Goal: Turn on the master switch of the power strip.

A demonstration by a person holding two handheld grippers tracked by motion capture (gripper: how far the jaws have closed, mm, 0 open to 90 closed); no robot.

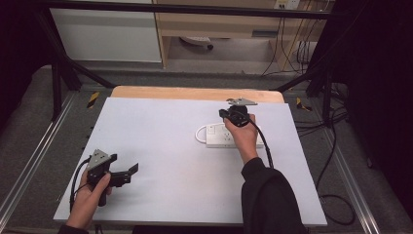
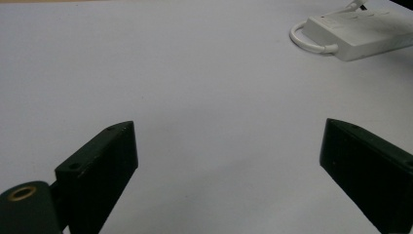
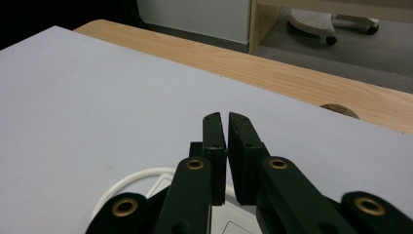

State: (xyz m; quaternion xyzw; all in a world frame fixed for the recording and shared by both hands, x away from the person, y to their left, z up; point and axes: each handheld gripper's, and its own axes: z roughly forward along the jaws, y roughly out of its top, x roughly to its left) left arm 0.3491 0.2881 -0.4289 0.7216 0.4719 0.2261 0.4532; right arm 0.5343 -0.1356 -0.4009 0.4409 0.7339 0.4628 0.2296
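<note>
The table [image 1: 160, 146] is viewed from above its near edge by the high view, which faces forward and down and takes in the floor beyond. A low, close look across the white surface is given by the left gripper view, directed toward the white power strip [image 2: 360, 30] at its upper right. The right gripper view is set just above that strip [image 3: 195, 214], facing the table's wooden far edge [image 3: 302, 83]. The power strip [image 1: 219, 135] is shared by all three.

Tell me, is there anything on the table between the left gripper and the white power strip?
No, just bare white table top. In the high view nothing lies between the left gripper and the power strip; the left gripper view shows the same.
</note>
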